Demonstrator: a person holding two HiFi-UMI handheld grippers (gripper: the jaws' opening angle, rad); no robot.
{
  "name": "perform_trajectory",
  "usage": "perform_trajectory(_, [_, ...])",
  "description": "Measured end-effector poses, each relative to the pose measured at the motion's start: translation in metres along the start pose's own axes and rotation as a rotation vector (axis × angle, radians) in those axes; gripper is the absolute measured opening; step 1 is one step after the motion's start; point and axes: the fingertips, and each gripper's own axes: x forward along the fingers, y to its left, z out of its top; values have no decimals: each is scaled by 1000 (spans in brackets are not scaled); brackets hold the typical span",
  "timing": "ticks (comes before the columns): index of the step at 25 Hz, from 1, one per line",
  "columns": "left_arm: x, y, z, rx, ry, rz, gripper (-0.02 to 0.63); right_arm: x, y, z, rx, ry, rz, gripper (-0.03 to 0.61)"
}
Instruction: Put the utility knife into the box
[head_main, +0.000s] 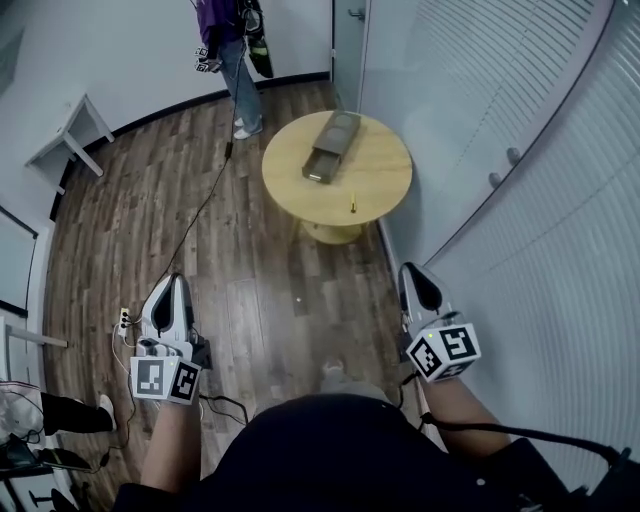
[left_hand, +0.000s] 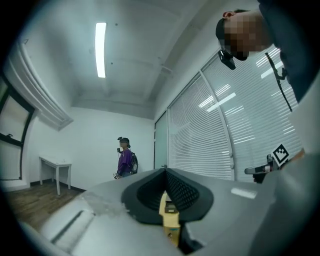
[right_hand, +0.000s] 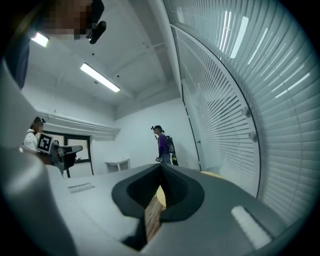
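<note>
A small yellow utility knife (head_main: 352, 207) lies near the front edge of a round wooden table (head_main: 380, 185), far ahead of me. An olive-grey box (head_main: 332, 145) with its drawer pulled out lies on the same table, behind the knife. My left gripper (head_main: 178, 284) hangs over the wooden floor at the lower left, well short of the table, with its jaws together and nothing in them. My right gripper (head_main: 411, 270) is at the lower right, also short of the table, shut and empty. In the gripper views the left gripper (left_hand: 165, 172) and right gripper (right_hand: 161, 167) show their jaws meeting at the tip.
A person (head_main: 235, 60) in a purple top stands beyond the table near the back wall. A white desk (head_main: 70, 135) stands at the far left. A black cable (head_main: 200, 210) runs across the floor. Curved walls with blinds (head_main: 520, 150) close in on the right.
</note>
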Motion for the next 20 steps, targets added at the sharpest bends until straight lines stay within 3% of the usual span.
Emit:
perform_trajectory(7, [58,-12,-24,-18,29,-8,5,48,-40,0,9,27,2,9])
perform_trajectory(12, [89,7,-43,-41,55,-12,5,75,-44,-13,15,63,-10,9])
perform_trajectory(20, [174,38,-64,-36,80,-130,5,134,-59,-17,60,75,-114,9])
